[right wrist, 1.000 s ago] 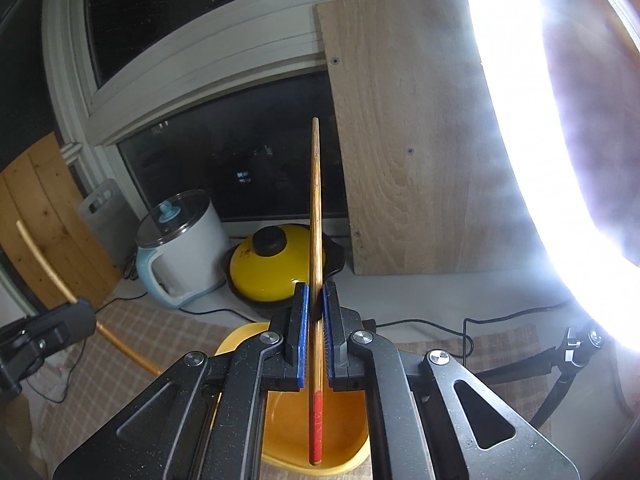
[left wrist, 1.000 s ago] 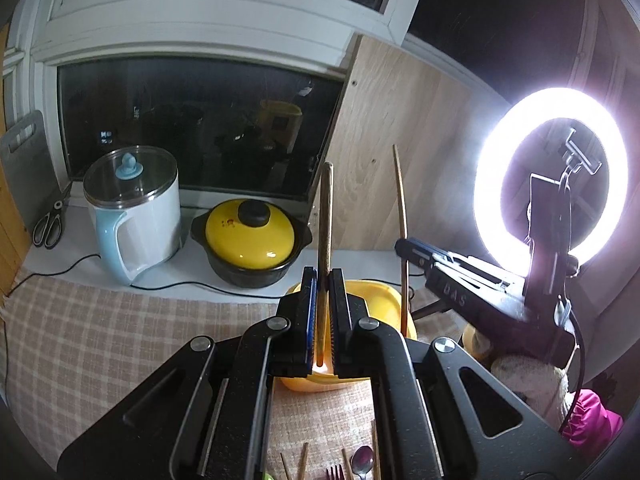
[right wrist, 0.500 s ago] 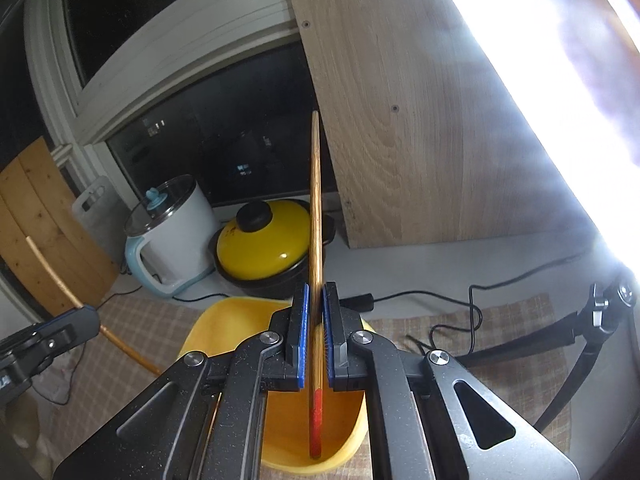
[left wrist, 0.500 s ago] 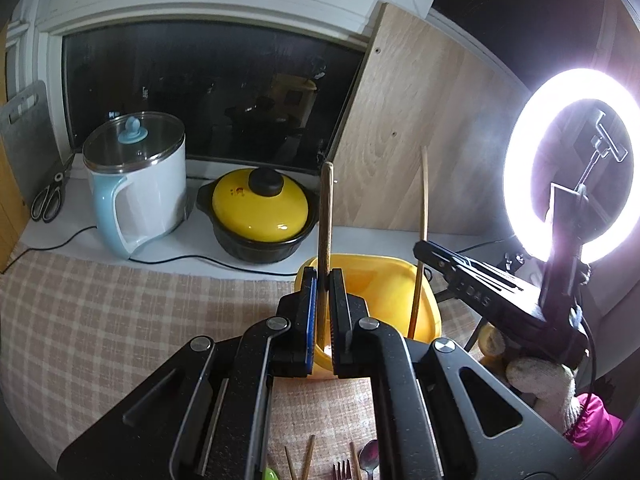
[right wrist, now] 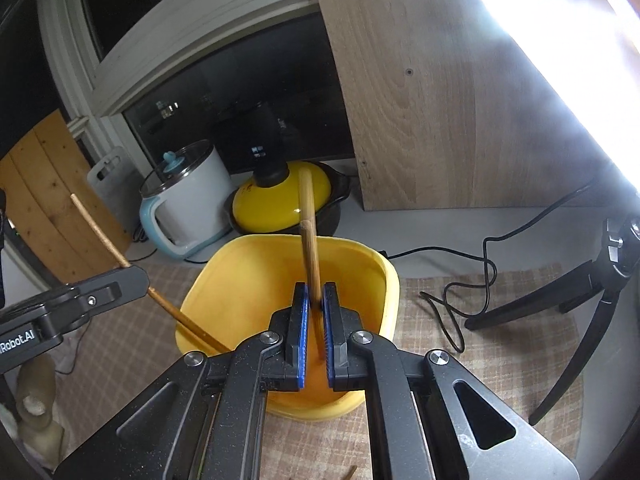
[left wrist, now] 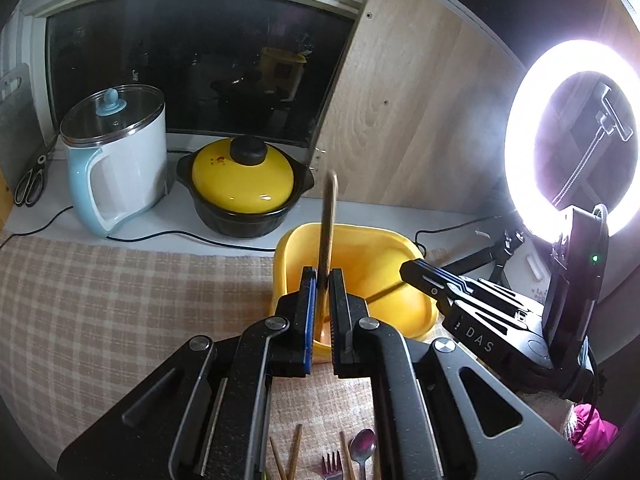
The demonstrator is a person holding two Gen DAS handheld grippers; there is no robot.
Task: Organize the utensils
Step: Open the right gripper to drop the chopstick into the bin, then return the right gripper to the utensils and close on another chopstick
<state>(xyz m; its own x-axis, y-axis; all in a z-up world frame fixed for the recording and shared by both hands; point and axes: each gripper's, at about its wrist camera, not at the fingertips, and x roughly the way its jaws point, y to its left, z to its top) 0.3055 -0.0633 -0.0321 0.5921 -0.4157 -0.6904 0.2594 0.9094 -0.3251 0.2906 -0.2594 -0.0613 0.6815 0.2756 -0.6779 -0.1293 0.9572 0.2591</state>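
Both grippers have come down toward the yellow tub (right wrist: pixel 248 280), sticks now dipping inside it. Left gripper (left wrist: pixel 322 304): clamped tight on one wooden chopstick (left wrist: pixel 327 224). Right gripper (right wrist: pixel 314 320): pinched on a second chopstick (right wrist: pixel 310 248), tilted upright. Spare chopsticks, fork (left wrist: pixel 331 465) and spoon (left wrist: pixel 362 450) lie on the checked cloth (left wrist: pixel 120 300).

On the side of the black two-finger right gripper (left wrist: pixel 416 276), where it reaches in over the yellow plastic tub (left wrist: pixel 384 240), pale capital letters spell "DAS". The black two-finger left gripper (right wrist: pixel 136 278), seen from the other side, carries white lettering on its body reading "Robot.AI", cut off at the picture's edge. The small red mark on the glossy yellow pot lid (right wrist: pixel 280 200) is too blurred to read.
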